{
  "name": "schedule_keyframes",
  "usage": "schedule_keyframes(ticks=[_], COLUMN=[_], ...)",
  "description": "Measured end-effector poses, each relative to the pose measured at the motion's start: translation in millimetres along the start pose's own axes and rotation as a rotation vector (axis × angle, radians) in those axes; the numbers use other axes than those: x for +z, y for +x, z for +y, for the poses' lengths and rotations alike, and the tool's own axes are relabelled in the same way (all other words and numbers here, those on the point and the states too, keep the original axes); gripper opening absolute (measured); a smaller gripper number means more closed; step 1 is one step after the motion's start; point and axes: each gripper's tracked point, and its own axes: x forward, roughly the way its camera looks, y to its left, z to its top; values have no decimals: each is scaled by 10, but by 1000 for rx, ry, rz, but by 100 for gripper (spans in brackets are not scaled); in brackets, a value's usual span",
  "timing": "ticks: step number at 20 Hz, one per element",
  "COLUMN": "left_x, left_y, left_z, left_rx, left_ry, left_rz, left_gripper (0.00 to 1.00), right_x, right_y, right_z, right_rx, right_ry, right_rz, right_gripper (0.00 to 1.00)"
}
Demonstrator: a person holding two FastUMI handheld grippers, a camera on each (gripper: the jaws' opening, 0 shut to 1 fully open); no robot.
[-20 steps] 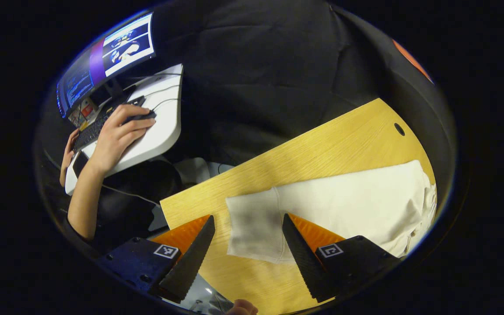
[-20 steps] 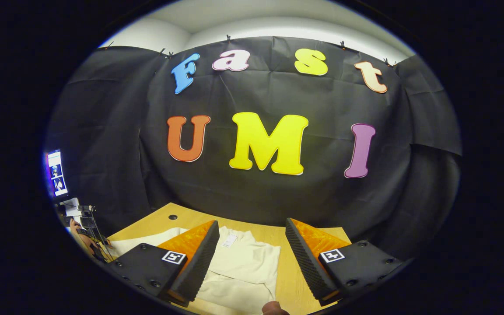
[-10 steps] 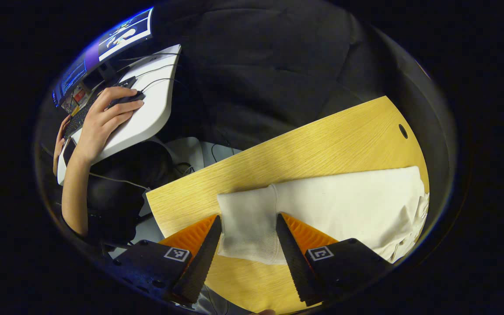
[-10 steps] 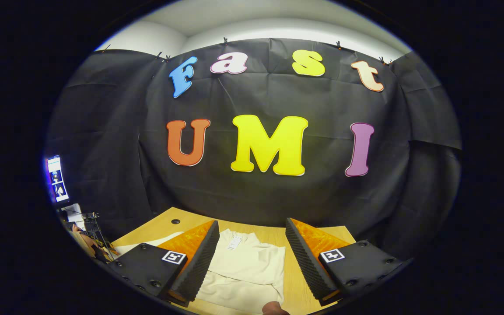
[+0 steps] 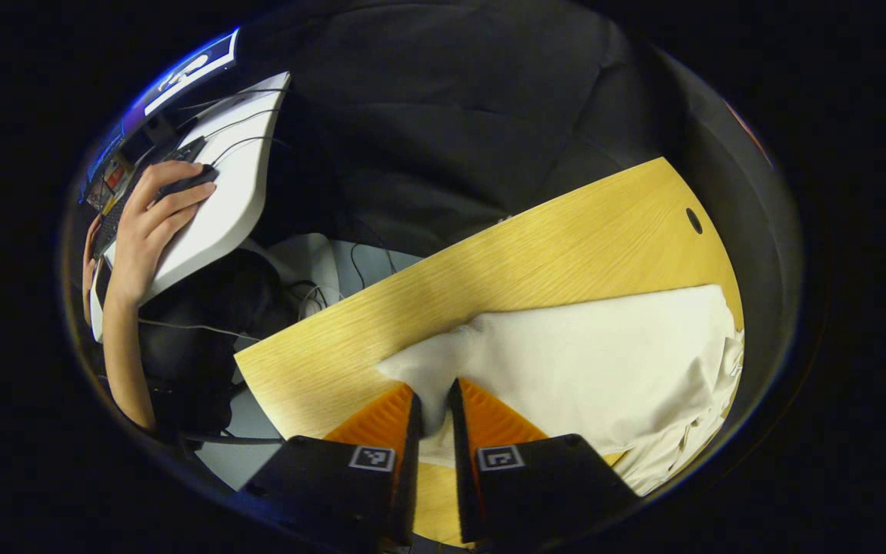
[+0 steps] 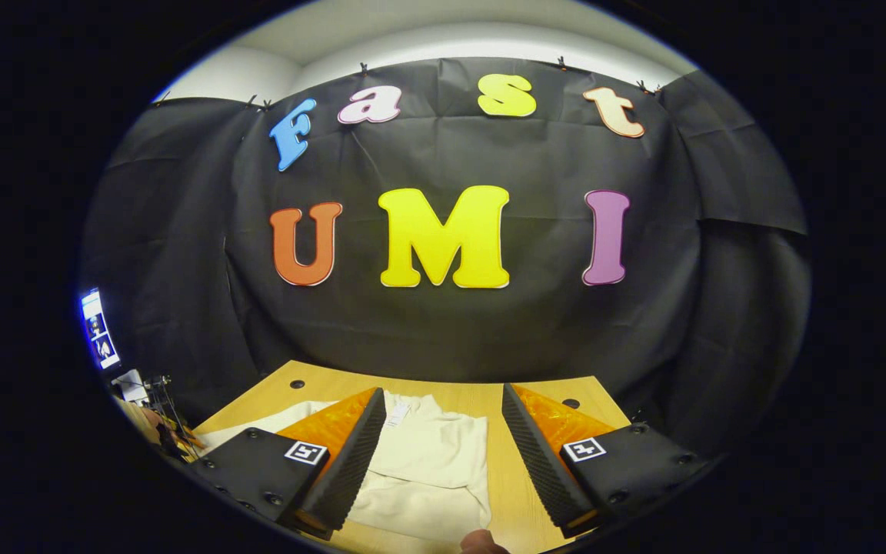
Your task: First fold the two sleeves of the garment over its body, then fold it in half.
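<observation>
While a person's hand (image 5: 154,223) rests on a mouse at a white desk (image 5: 216,204) far off to the left of the left gripper (image 5: 434,404), that gripper itself is clamped on the cuff of the garment's sleeve (image 5: 431,369), both fingers pressing the bunched cream fabric between them at the bottom of the left gripper view. Ahead of it and to its right the sleeve widens and runs on across the wooden table (image 5: 535,246) toward the rest of the cream garment (image 5: 643,362), which gathers in folds at the far right edge. A round cable hole (image 5: 694,221) sits in the tabletop beyond the sleeve. In the right gripper view, the right gripper (image 6: 439,431) hangs above the table with its jaws spread wide and nothing between them; the garment's body lies flat on the wood just ahead and below, mostly between the two fingers and nearer the left one, its neck label pointing away toward the black cloth wall (image 6: 443,338).
</observation>
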Motion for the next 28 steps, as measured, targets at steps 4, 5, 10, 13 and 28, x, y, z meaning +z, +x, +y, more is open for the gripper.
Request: schedule_keyframes(ticks=[4,5,10,13,28], left_x=[0,-8,167,304,-11], left_y=[-15,-46,-425,-735,-1615], left_z=[-10,-19,-278,-607,-3152], left_rx=[-6,-2,-12,-45,-261], left_ry=[10,11,81,147,504], left_rz=[23,27,-51,-114,-269], left_gripper=[7,6,4,4,4], right_x=[86,94,103,139,144], right_y=[-33,-38,-34,-30,-176], right_z=[-183,-234,-339,-402,-1027], right_rx=[1,0,30,53,22], right_ry=[4,2,21,25,63], right_rz=[-25,-29,-33,-45,-54], right_gripper=[95,95,95,95,95])
